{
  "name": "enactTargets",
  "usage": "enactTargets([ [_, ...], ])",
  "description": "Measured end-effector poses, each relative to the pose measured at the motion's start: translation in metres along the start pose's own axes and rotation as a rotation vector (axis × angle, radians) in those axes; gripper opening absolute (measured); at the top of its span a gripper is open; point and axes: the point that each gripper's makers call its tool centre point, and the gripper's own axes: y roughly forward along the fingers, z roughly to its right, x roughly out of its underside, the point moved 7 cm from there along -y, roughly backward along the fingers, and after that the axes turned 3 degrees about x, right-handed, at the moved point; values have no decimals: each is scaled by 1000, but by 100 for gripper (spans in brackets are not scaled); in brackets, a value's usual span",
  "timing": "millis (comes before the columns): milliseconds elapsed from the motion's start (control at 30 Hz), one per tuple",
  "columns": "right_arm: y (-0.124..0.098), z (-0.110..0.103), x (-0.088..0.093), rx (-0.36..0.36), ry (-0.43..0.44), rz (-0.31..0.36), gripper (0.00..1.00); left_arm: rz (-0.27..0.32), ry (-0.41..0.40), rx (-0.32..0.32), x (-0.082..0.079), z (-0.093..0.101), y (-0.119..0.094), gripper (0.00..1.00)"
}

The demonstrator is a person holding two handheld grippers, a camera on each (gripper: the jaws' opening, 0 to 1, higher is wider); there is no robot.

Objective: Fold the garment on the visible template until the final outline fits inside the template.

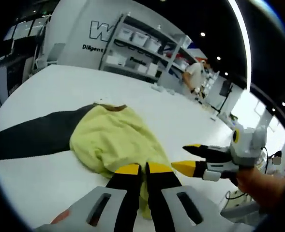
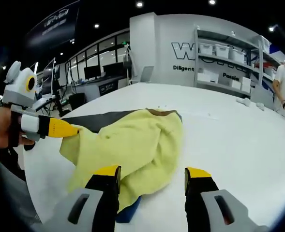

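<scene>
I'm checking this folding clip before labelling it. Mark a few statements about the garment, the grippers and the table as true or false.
1. The soft yellow cloth garment lies flat and neatly squared. False: it is bunched and rumpled.
2. The left gripper is shut on an edge of the garment. True.
3. The right gripper is shut on the garment. False: its fingers stand apart, open, above the cloth.
4. A dark grey template sheet lies on the white table, partly under the garment. True.
5. The background shelves are bare. False: they hold white bins.
</scene>
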Motion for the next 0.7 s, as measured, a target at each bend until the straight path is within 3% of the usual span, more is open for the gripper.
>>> enactTargets([
  [367,-5,-3,5,-16,-21,-29,50,24,4,-66,-4,-27,-19,0],
  [700,-11,-6,20,-71,-42,-101,37,-2,2,-140,14,-55,-31,0],
])
